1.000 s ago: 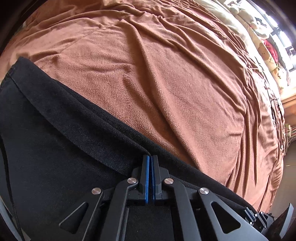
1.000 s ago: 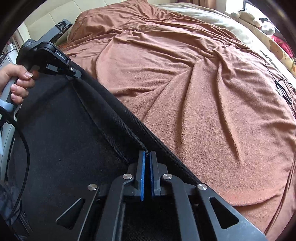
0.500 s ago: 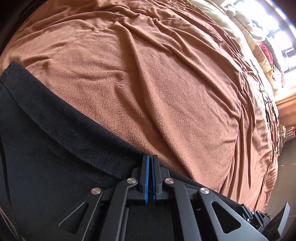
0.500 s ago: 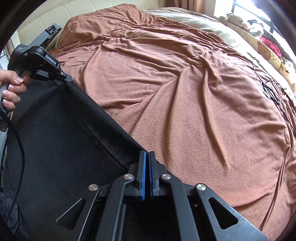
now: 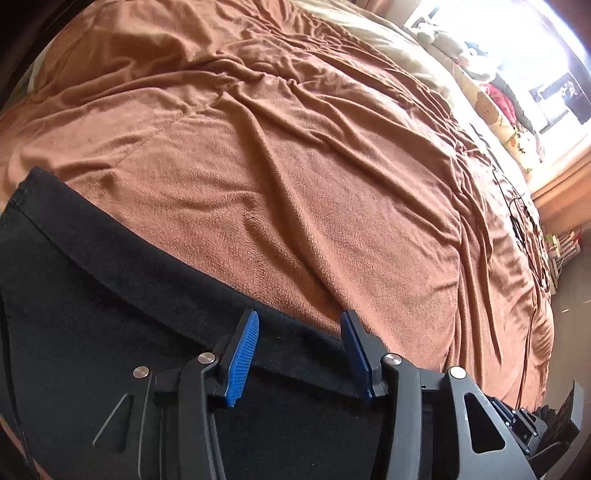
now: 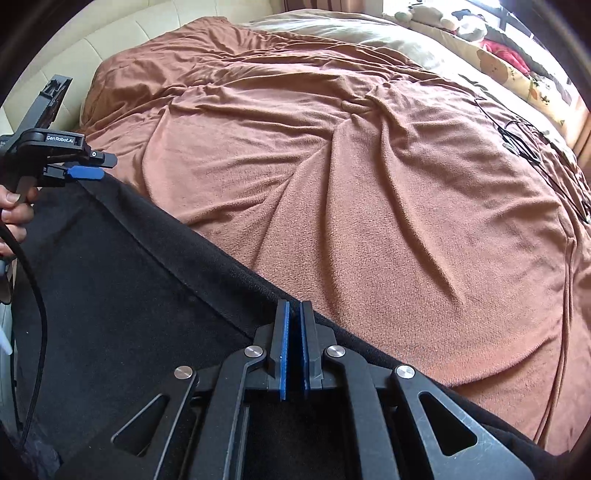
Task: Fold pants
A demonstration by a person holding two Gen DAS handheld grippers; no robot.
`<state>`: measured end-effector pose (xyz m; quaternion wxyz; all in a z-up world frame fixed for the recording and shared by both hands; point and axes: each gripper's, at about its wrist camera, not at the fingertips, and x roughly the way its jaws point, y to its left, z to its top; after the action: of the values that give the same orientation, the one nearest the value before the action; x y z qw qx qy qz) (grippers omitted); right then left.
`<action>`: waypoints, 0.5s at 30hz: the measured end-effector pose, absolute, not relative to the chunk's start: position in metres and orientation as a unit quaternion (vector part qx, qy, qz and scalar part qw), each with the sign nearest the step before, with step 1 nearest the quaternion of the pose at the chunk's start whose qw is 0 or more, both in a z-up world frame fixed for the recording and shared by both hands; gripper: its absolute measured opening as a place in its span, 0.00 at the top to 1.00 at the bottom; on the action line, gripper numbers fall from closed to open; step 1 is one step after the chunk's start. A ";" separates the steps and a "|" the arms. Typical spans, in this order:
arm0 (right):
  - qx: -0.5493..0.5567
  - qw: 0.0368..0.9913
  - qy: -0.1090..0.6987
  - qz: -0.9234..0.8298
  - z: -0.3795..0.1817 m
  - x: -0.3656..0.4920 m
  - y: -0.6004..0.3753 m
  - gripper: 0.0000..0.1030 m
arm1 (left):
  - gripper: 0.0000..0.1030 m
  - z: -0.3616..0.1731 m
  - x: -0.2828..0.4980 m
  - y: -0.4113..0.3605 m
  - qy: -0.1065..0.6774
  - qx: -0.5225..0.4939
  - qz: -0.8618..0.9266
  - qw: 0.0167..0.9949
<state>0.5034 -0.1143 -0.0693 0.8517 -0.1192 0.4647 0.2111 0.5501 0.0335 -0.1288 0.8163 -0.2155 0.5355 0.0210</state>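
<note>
The black pants (image 5: 92,314) lie across the near edge of the brown bed cover (image 5: 314,184), with their hemmed edge running diagonally. My left gripper (image 5: 299,325) is open, its blue pads apart on either side of the pants' edge, which lies loose between them. In the right wrist view the pants (image 6: 122,288) fill the lower left. My right gripper (image 6: 293,310) has its pads slightly parted around the pants' edge, still pinching the cloth. The left gripper also shows in the right wrist view (image 6: 88,170) at the pants' far corner.
The brown blanket (image 6: 351,184) covers the bed with many creases. A beige quilt and stuffed toys (image 6: 461,26) lie along the far side by the window. A black cable (image 6: 517,144) lies on the blanket at the right. A cream headboard (image 6: 110,48) is at the far left.
My left gripper has opened and let go of the pants' edge. My right gripper's pads have parted slightly. The pants have come down onto the bed.
</note>
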 end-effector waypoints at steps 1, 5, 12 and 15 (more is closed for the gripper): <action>-0.118 0.852 0.465 0.209 -0.067 0.499 -0.115 0.97 | 0.53 -0.125 0.545 0.034 0.534 -0.212 0.015 0.818; -0.109 0.856 0.465 0.198 -0.056 0.482 -0.119 0.94 | 0.52 -0.117 0.528 0.042 0.526 -0.204 0.009 0.826; -0.074 0.870 0.450 0.187 -0.036 0.445 -0.130 0.51 | 0.51 -0.108 0.489 0.064 0.517 -0.191 -0.006 0.834; -0.069 0.874 0.445 0.182 -0.032 0.429 -0.131 0.51 | 0.46 -0.106 0.469 0.074 0.512 -0.185 -0.006 0.839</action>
<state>0.4289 -0.1311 -0.0324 0.8740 -0.0687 0.4452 0.1822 0.4689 0.0740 -0.1058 0.8388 -0.1845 0.5122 -0.0065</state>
